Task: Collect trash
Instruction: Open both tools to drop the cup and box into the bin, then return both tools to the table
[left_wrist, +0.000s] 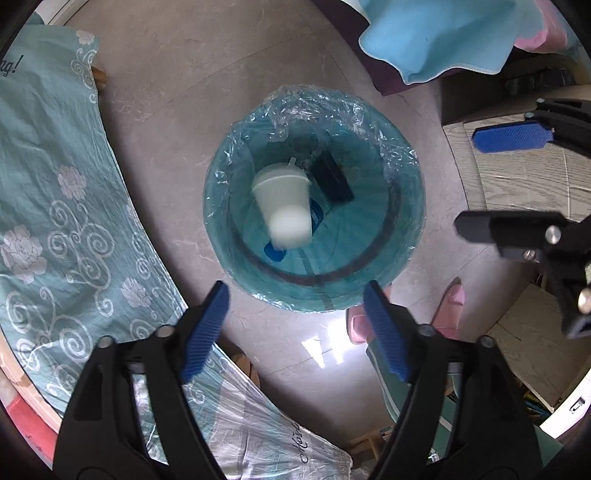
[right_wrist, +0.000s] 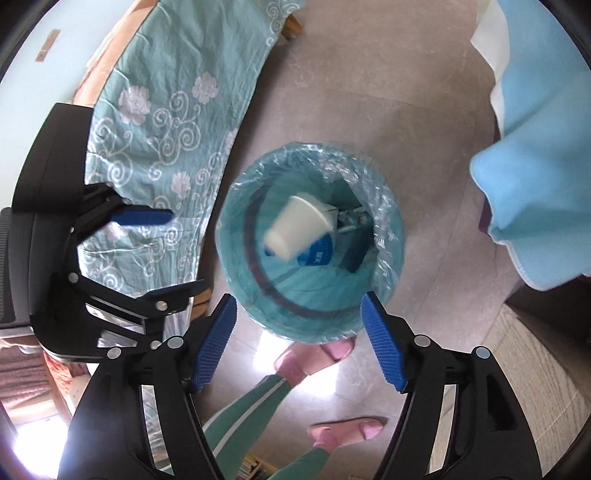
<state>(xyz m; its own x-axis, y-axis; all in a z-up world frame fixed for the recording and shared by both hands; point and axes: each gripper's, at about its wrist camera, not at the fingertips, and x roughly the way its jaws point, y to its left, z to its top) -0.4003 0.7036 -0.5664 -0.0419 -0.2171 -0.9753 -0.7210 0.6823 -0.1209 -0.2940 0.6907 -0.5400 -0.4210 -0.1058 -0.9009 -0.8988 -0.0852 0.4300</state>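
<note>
I am looking straight down along both pairs of tongs at a bedroom floor. Nearest to me, the left tongs (left_wrist: 295, 328) are standing with their blue ribbed pads wide apart and nothing between them; the right tongs (right_wrist: 297, 341) are gaping the same way, also empty. Just beneath the right tongs, a person's pink slippers (right_wrist: 314, 360) and green trouser legs are showing. Directly beyond both sets of tips, a round bin (left_wrist: 314, 201) lined with a crinkled clear-blue plastic bag is sitting on the pale stone floor (left_wrist: 177, 122). A white lidded paper cup (left_wrist: 284, 205) is lying inside its mouth, blurred, bottom end towards me, so I judge it to be dropping in. Past the cup, a dark flat packet (left_wrist: 332, 177) and blue wrappers are resting at the bottom. To the left of the left tongs, a teal bedsheet with white flowers (left_wrist: 55, 192) is hanging; farther off, ahead and to the right, a light blue cloth (left_wrist: 439, 37) is draped. The cup is looking light, thin-walled and easy to crush, so I would be closing gently across its middle, below the lid. The liner is looking soft, slippery and easily torn; I would be pinching a gathered fold at the rim.
</note>
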